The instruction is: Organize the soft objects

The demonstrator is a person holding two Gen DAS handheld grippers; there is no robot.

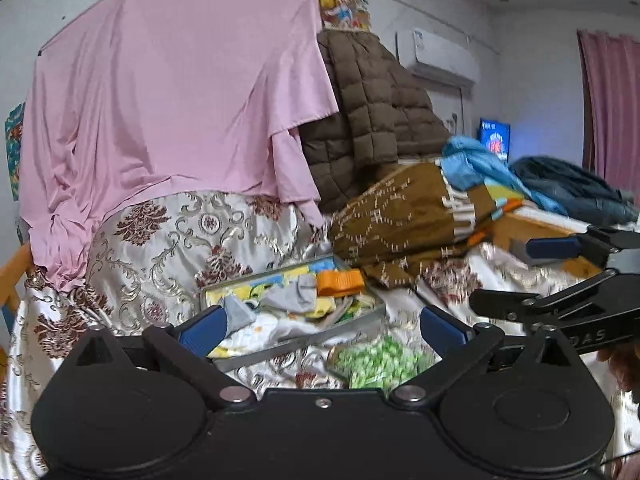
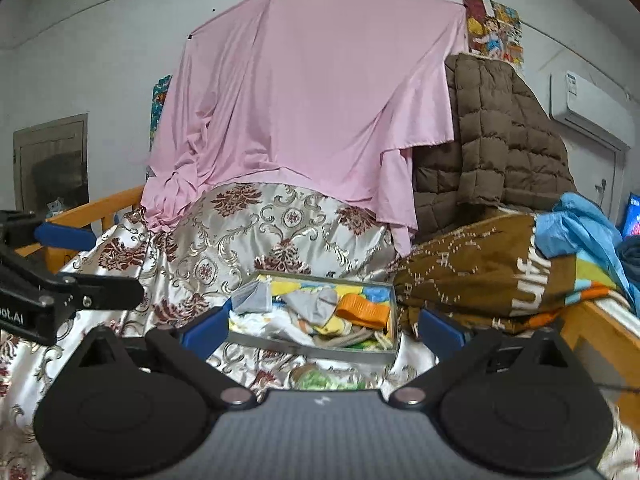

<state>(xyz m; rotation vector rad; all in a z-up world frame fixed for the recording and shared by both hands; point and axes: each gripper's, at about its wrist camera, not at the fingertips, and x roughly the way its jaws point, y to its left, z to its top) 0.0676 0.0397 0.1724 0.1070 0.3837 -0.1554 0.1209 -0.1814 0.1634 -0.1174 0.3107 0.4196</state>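
Here the left gripper (image 1: 324,326) and right gripper (image 2: 324,326) both hover with jaws spread wide, holding nothing; the shallow grey cardboard tray (image 2: 320,350) of small soft cloths rests on the floral satin bedspread (image 2: 280,220), mid-bed; a grey sock (image 2: 316,306) and orange ribbed cloth (image 2: 364,312) lie inside; a green-patterned cloth (image 1: 376,360) lies just before the tray's near edge

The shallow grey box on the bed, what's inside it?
The grey box holds a jumble of small soft items: an orange piece, a grey sock, and yellow and white patterned fabrics. Whatever lies beneath that top layer is covered.
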